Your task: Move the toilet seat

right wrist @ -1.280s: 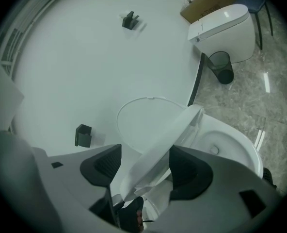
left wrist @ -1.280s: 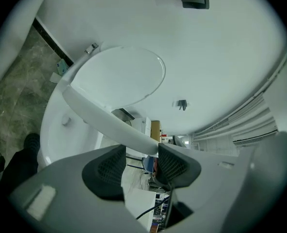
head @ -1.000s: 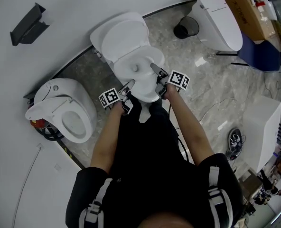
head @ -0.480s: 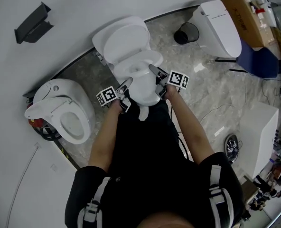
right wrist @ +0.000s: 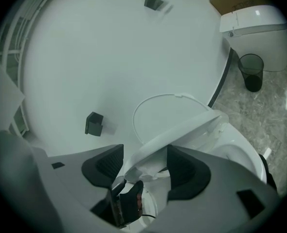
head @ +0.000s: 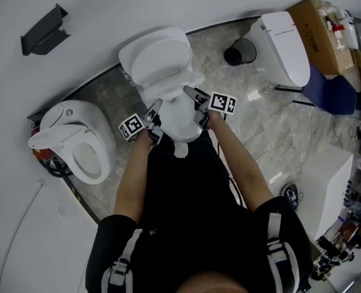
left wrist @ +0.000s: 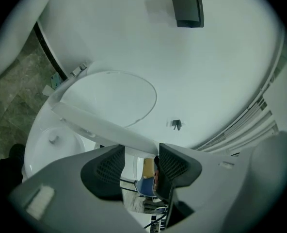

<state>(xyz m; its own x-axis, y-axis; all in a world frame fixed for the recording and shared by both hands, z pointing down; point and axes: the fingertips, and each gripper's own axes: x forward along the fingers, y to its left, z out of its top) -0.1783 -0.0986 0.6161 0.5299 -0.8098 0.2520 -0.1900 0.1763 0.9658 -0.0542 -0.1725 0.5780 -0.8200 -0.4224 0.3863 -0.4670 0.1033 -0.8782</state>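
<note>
White toilet seat (head: 171, 85) stands half raised over the bowl (head: 182, 122), short of the upright lid (head: 156, 52) behind the bowl; left gripper (head: 154, 107) clamps its rim at the bowl's left; right gripper (head: 191, 93), jaws just now closing, pinches the rim at the bowl's right.

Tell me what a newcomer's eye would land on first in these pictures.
A person in black stands over the white toilet at centre, both grippers at its half-raised toilet seat: the left gripper at its left rim, the right gripper, whose jaws have just been closing, with the front edge between them. A second toilet sits open at left, a third toilet beside a black bin at upper right.
</note>
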